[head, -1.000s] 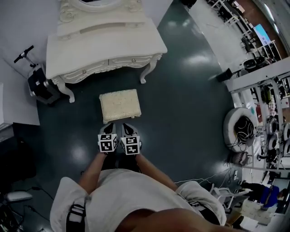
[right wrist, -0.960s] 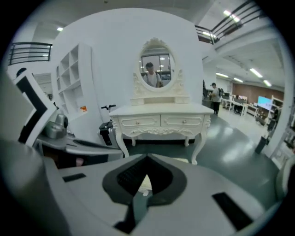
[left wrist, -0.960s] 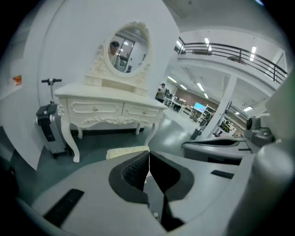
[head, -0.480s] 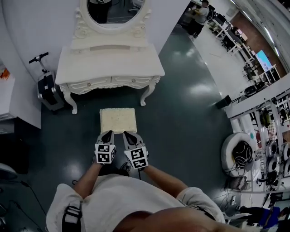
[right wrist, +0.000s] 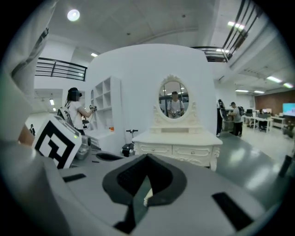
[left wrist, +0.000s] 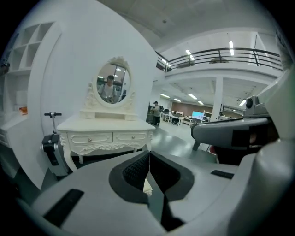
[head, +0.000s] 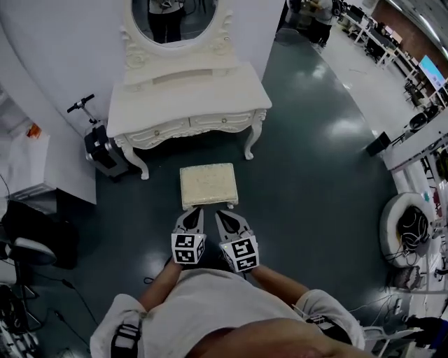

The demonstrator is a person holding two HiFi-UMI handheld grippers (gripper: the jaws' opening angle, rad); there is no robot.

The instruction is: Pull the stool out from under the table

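- Spreading under everything, the dark glossy floor [head: 315, 175] carries bright patches of reflected light.
- The white carved tabletop [head: 189, 98] stands on curved legs against a pale wall, with two drawers across its front and its surface bare.
- The person [head: 224, 314], in a light shirt, stands facing the tabletop with both forearms reaching forward.
- An oval mirror [head: 173, 17] in an ornate white frame rises upright from the back of the tabletop.
- The stool [head: 208, 184], cream with a patterned rectangular seat, stands on the floor fully clear of the tabletop, between its front legs and the person.
- A small black scooter [head: 101, 143] leans beside the tabletop's left legs.
- The left tongs [head: 193, 212] are pressed fully together with nothing between them, and their tips point at the stool's near edge.
- The right tongs [head: 224, 214] are likewise closed and empty, just beside the left pair and at that same near edge.
- Whether either pair touches the stool cannot be told.
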